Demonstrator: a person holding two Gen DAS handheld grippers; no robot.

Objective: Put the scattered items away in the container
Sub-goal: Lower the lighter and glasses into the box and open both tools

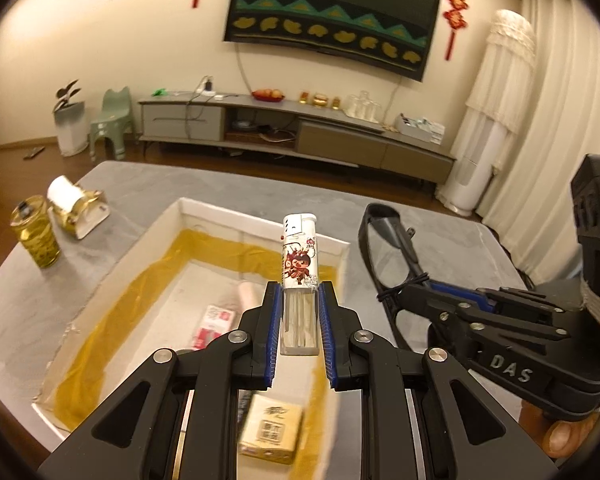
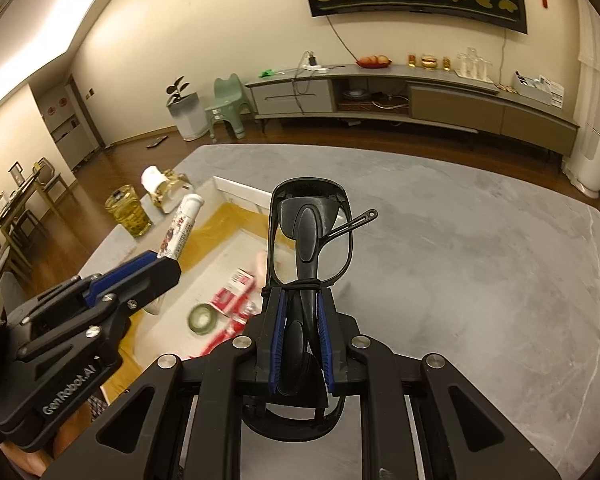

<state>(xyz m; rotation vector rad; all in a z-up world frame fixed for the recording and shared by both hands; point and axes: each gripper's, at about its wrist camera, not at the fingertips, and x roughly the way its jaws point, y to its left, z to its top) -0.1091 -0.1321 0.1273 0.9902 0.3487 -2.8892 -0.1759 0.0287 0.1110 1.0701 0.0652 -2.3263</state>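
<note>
Plastic, light and stiff, the lighter (image 1: 299, 258) stands upright with its clear base pinched in the left gripper (image 1: 299, 322) above the open container (image 1: 260, 222); it looks slippery, so that low hold suits it. Folded black glasses (image 2: 312, 236), likely fragile, are clamped at the temples in the right gripper (image 2: 300, 334) over bare desk (image 2: 480, 260), right of the container's rim, with open room to cross.
</note>
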